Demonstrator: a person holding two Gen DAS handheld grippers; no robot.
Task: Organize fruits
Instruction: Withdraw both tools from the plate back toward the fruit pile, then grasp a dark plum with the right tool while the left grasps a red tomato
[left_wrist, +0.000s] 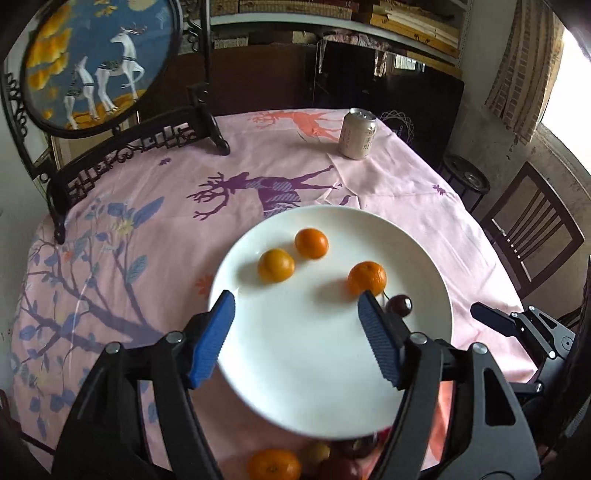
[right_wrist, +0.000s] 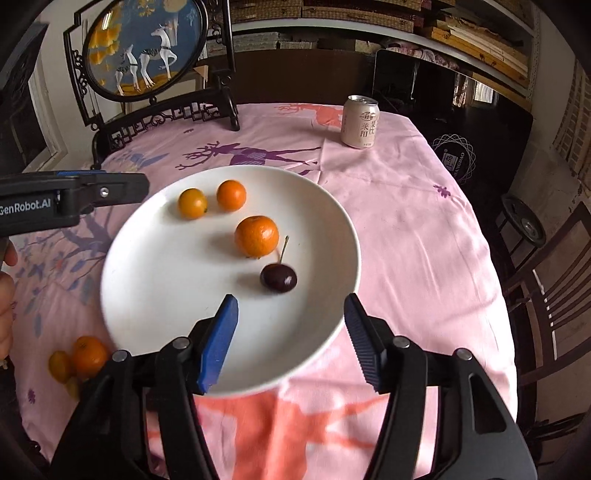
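Note:
A white plate (left_wrist: 295, 369) (right_wrist: 166, 295) lies on the pink tablecloth. On it are a mandarin (left_wrist: 366, 278) (right_wrist: 256, 236), two small orange fruits (left_wrist: 311, 243) (left_wrist: 276, 265) (right_wrist: 231, 195) (right_wrist: 192, 203) and a dark cherry (left_wrist: 399, 305) (right_wrist: 278, 277) with a stem. My left gripper (left_wrist: 295, 314) is open and empty above the plate. My right gripper (right_wrist: 290, 317) is open and empty over the plate's near edge, just short of the cherry. More fruit lies off the plate: a mandarin (left_wrist: 274, 464) (right_wrist: 89, 356) with small yellow and dark fruits beside it.
A drink can (left_wrist: 357, 133) (right_wrist: 361, 121) stands at the table's far side. A framed deer screen (left_wrist: 99, 62) (right_wrist: 147, 48) on a dark stand sits at the back left. A wooden chair (left_wrist: 532, 229) (right_wrist: 554, 295) stands right of the table.

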